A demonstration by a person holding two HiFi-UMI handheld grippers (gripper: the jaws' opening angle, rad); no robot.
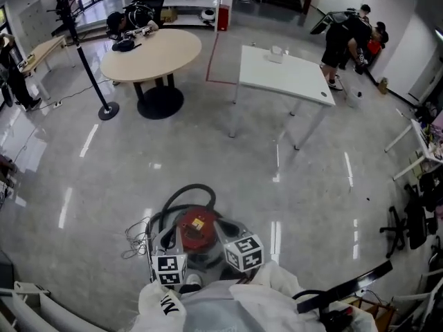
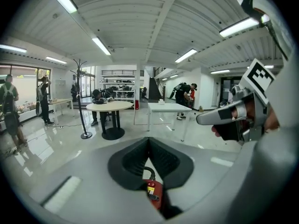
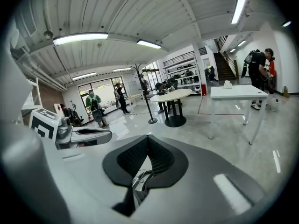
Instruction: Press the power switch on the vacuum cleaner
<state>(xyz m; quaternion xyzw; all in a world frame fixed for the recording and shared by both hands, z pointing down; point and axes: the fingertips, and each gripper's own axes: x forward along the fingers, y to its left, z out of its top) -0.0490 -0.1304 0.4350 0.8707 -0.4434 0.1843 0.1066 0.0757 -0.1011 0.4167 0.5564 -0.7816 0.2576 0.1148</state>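
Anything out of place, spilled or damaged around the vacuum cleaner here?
Only a small thing: a loose cable lies in an untidy tangle on the floor beside the vacuum cleaner. It stands upright, and nothing looks spilled or broken.

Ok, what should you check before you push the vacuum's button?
1. Vacuum cleaner close by both grippers: ok.
2. Left gripper shut, nothing in it: ok.
3. Right gripper shut, nothing in it: ok.
4. A gripper aimed at the vacuum: not ok, both point forward, not down at it.
5. Power switch spotted: cannot tell, only a yellow label shows on the red top.
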